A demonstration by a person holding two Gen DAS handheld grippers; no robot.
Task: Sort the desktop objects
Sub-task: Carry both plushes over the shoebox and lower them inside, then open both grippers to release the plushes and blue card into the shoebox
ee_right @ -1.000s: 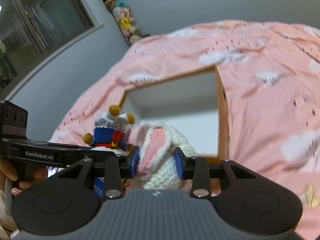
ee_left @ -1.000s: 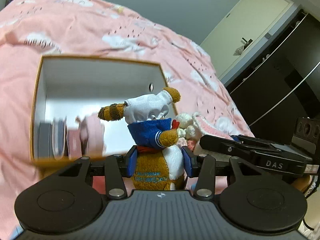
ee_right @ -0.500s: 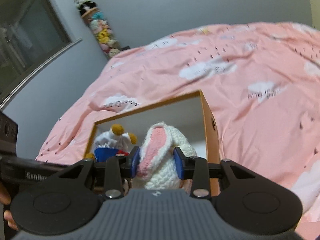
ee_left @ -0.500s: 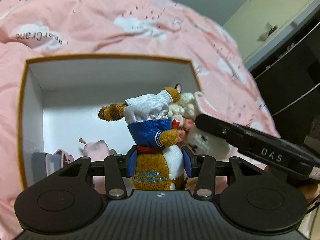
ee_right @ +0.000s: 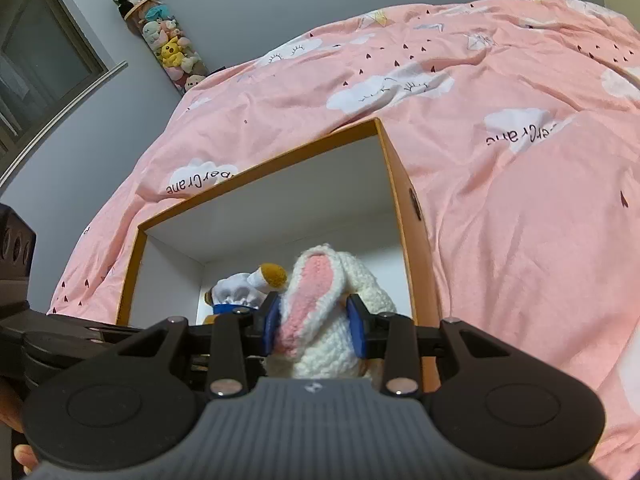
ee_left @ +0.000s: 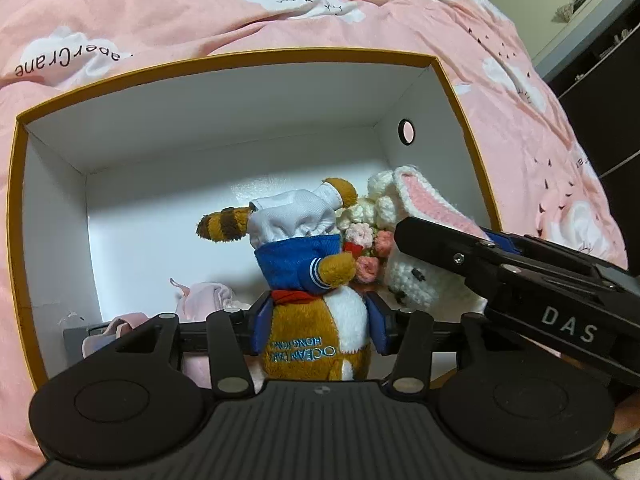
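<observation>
A brown plush toy in a blue jacket and white hat stands between the blue pads of my left gripper. The pads still touch its body while the jaws are opening. My right gripper is shut on a white crochet rabbit with pink ears. Both toys hang side by side, touching, inside an open orange-rimmed box with white walls. The rabbit sits to the right of the plush, partly behind the right gripper's black body. The plush peeks out left of the rabbit in the right wrist view.
Pink soft items and a grey flat object lie in the box's near left corner. The box rests on a pink cloud-print duvet. A dark cabinet stands at the right; a tube of plush toys leans on the wall.
Both grippers came forward and down with their toys, from in front of the box to inside it. The left gripper tilted further down, and its pads stand slightly wider.
</observation>
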